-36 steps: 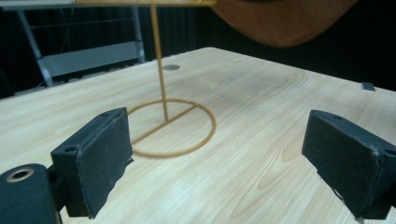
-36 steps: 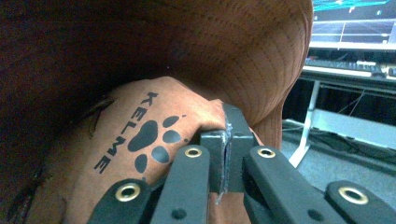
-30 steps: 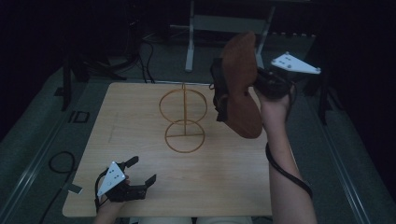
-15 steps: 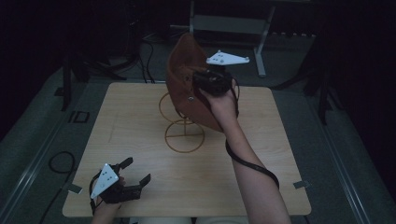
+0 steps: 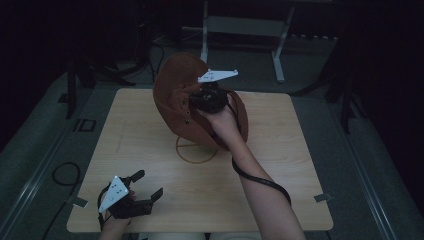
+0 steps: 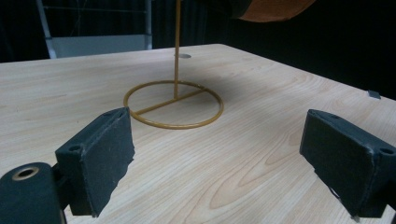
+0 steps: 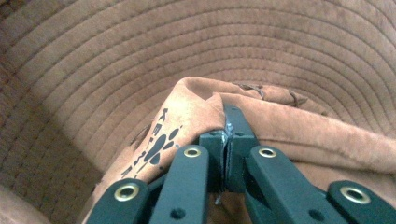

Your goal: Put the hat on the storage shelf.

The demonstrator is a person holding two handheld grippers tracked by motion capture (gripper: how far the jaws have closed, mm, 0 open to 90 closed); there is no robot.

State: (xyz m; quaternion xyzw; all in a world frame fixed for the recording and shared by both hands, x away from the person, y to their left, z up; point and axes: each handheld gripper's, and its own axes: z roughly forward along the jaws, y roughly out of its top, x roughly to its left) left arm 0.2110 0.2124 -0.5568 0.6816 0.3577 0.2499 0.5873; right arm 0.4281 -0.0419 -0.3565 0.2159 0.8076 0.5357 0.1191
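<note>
A pale wooden tabletop sits in a dark room. At the lower left of the frame, the left gripper rests low with its fingers spread and nothing between them. At upper centre, the right gripper pinches a fold of the brown hat, held above the gold wire stand.

Rust-brown hat with concentric stitched rings and a black paw-print mark, mustard-yellow wire stand, pale wood-grain bench, black tongs, white 3-cornered plate, grey floor
</note>
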